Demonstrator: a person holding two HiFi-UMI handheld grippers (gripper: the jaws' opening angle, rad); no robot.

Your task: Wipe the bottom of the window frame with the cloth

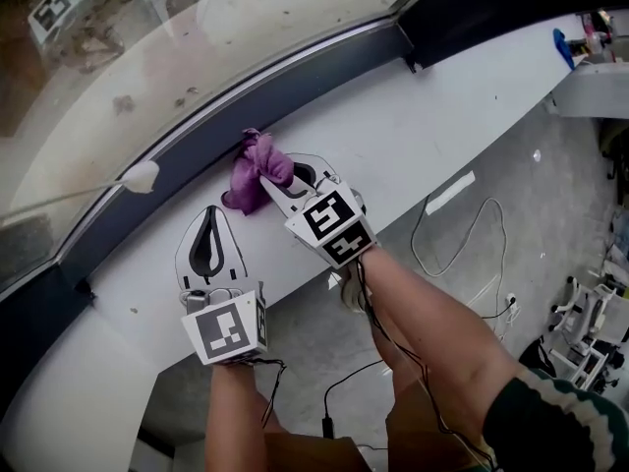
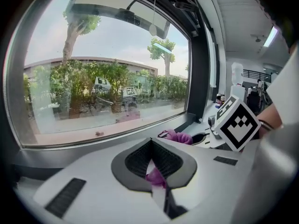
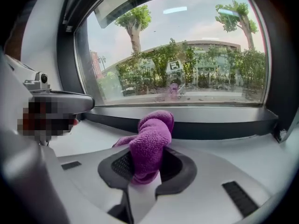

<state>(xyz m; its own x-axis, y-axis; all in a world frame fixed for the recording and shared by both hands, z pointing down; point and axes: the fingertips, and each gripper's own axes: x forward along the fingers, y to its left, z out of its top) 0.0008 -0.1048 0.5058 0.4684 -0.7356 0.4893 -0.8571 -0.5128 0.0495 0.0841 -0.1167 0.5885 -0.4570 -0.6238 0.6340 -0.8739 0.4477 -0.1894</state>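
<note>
The person's right forearm [image 1: 432,332] fills the near corner of the head view, reaching forward to its tool. Beyond it, the broad window pane [image 1: 147,57] takes most of the upper scene, dusty and spotted. Below the glass runs the white sill [image 1: 423,126], and between the two lies the dark bottom bar of the window frame [image 1: 324,67], the part to be wiped.

The right gripper [image 1: 273,180] rests on the sill with its tongs pinching the purple microfibre cloth [image 1: 257,170]. The wad bulges up out of the pads and its far end appears to touch the frame bar. The left gripper [image 1: 211,214] lies just beside it on the sill, tips pressed together. A small purple patch shows in the gap behind the tips, and I cannot tell whether it is nipped there or lies beneath. Smallest, a white cord pull [image 1: 141,176] sits on the frame bar further left.

The likely trouble:
- The cloth is held by a bunched fold only, so drag along the bar could tug it free.
- If the wad rides up, the hard jaw tips could scrape the frame or glass.
- A leftward stroke would meet the cord pull and might snag it.
</note>
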